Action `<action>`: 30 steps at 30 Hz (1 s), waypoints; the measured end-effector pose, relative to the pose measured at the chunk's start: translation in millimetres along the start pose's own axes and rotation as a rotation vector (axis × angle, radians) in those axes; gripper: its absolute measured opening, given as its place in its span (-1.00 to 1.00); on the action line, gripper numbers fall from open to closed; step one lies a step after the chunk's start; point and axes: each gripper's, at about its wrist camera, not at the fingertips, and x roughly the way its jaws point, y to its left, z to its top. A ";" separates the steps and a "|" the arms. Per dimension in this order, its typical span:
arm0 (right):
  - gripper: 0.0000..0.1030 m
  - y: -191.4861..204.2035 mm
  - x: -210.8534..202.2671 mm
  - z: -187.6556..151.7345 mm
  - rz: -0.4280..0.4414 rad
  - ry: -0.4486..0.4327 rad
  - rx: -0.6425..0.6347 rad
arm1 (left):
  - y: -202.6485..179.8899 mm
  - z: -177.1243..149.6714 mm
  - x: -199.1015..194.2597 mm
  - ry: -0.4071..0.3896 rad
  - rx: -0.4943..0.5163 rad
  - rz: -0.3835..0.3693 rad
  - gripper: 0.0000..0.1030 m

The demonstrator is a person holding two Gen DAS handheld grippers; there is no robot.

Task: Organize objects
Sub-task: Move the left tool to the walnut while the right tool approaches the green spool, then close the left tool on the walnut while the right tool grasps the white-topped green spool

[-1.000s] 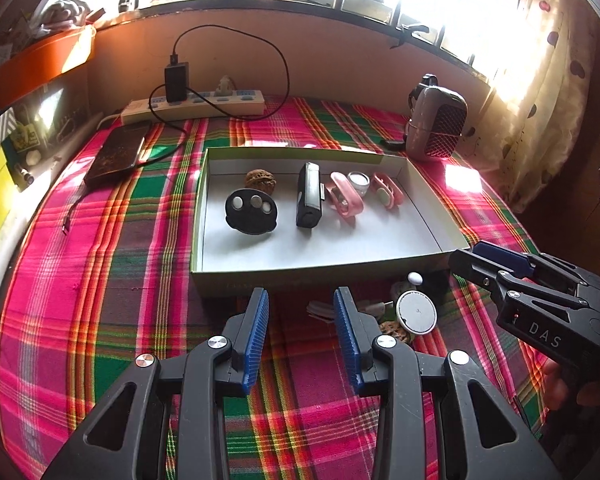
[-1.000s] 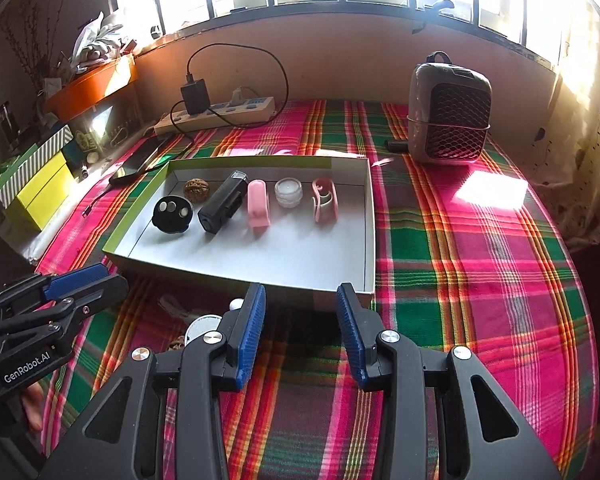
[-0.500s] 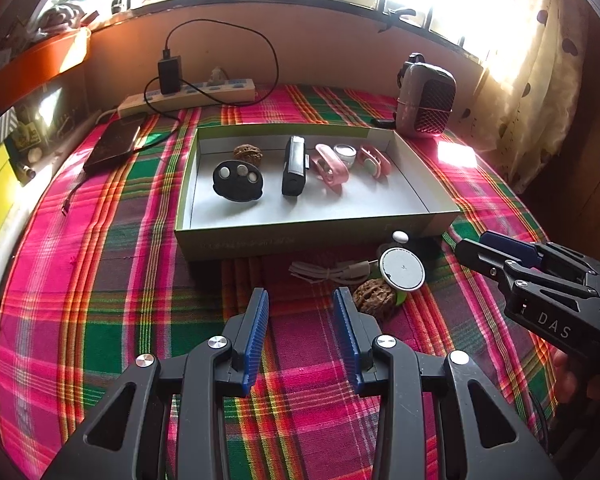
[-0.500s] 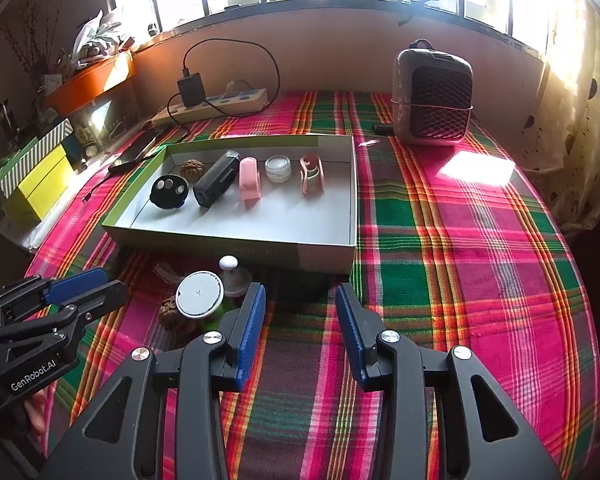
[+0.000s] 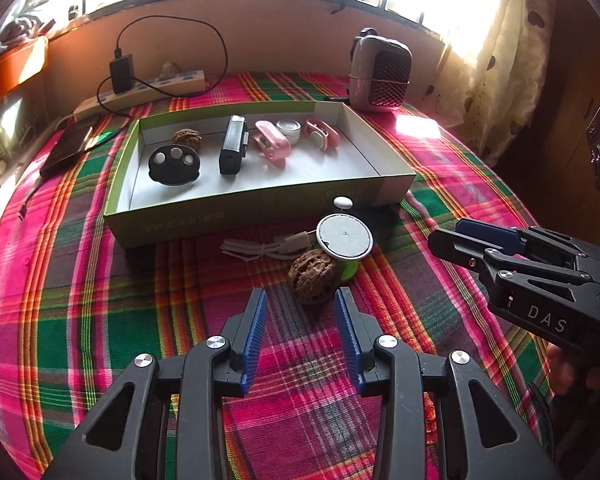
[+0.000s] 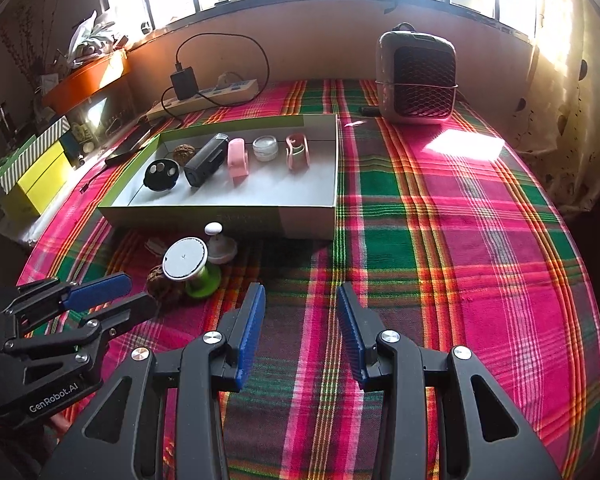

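Observation:
A shallow green box [image 5: 260, 204] [image 6: 220, 213] on the plaid cloth holds a black round case [image 5: 174, 164], a walnut [image 5: 187, 136], a black bar [image 5: 232, 150], pink items [image 5: 272, 146] and a small jar [image 5: 289, 130]. In front of it lie a loose walnut [image 5: 312, 278] [image 6: 158, 280], a green spool with a white top [image 5: 343, 236] [image 6: 186, 258], a white cable [image 5: 260, 249] and a small white knob [image 5: 343, 202]. My left gripper [image 5: 300, 300] [image 6: 114, 294] is open just in front of the walnut. My right gripper [image 6: 300, 300] [image 5: 448, 234] is open over bare cloth.
A small heater [image 6: 418, 80] stands at the back right. A power strip with charger [image 5: 140, 88] and a phone [image 5: 66, 148] are at the back left. Yellow boxes [image 6: 36, 172] and an orange planter [image 6: 86, 80] line the left side. A curtain [image 5: 500, 40] hangs on the right.
Both grippers have pulled back from the box. The spool, loose walnut and cable have come into full view, and the walnut now lies just ahead of my left fingertips.

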 end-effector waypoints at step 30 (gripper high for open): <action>-0.24 -0.2 9.8 -1.3 0.006 0.030 -0.015 | -2.2 11.5 22.4 0.017 -0.004 -0.011 -0.42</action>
